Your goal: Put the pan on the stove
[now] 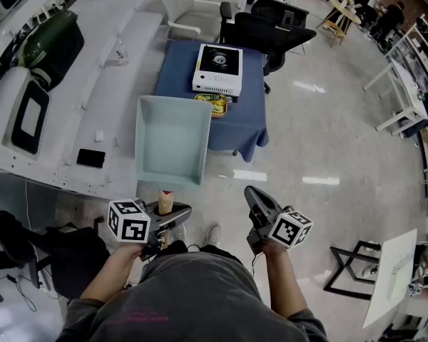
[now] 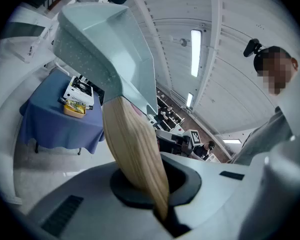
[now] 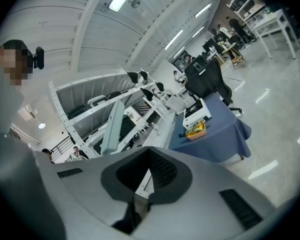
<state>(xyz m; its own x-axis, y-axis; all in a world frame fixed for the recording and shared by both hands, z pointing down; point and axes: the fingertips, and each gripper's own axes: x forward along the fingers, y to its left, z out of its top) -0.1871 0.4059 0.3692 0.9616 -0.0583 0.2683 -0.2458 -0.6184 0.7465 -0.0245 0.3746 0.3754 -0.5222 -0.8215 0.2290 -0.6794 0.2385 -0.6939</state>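
Observation:
A pale teal square pan (image 1: 170,141) with a wooden handle (image 1: 166,201) is held up in the air in front of me. My left gripper (image 1: 174,215) is shut on that handle (image 2: 135,154), and the pan body (image 2: 107,49) rises beyond the jaws. The white stove (image 1: 218,69) sits on a blue-clothed table (image 1: 246,123) farther ahead, also seen as the stove (image 2: 80,90) in the left gripper view. My right gripper (image 1: 254,194) hangs to the right, shut with nothing in it. From the right gripper view the pan (image 3: 111,121) shows edge-on, left of the stove (image 3: 197,111).
A yellow container (image 1: 215,104) lies on the table's near edge beside the stove. White shelving with dark cases (image 1: 53,45) runs along the left. Black office chairs (image 1: 271,27) stand behind the table. Glossy floor spreads to the right.

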